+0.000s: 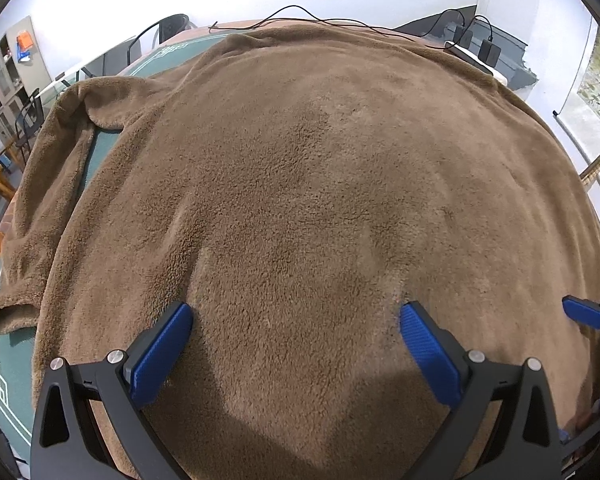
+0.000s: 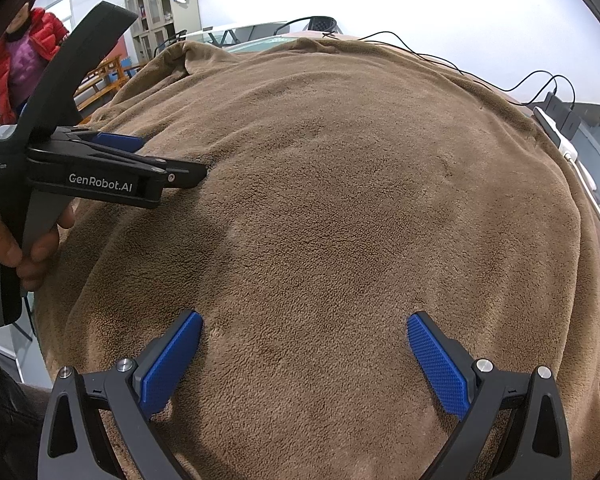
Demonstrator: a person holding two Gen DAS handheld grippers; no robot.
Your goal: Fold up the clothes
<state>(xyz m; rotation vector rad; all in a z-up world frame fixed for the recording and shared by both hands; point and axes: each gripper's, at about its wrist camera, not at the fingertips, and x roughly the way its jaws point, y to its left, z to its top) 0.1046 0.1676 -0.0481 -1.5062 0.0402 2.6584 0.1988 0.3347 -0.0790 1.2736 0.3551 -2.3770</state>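
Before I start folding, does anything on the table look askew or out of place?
Mostly fine: the brown fleece top lies spread flat. Its left sleeve bends back alongside the body rather than lying straight out. Black cables run along the far hem, close enough to snag. Both claws hover open, holding nothing.

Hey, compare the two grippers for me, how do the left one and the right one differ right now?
The left gripper hovers over the brown garment's middle, near its sleeve; the right gripper sits farther toward the side with the cables. In the right wrist view the left gripper shows side-on, the right gripper from behind. Both are open with blue pads, holding nothing.
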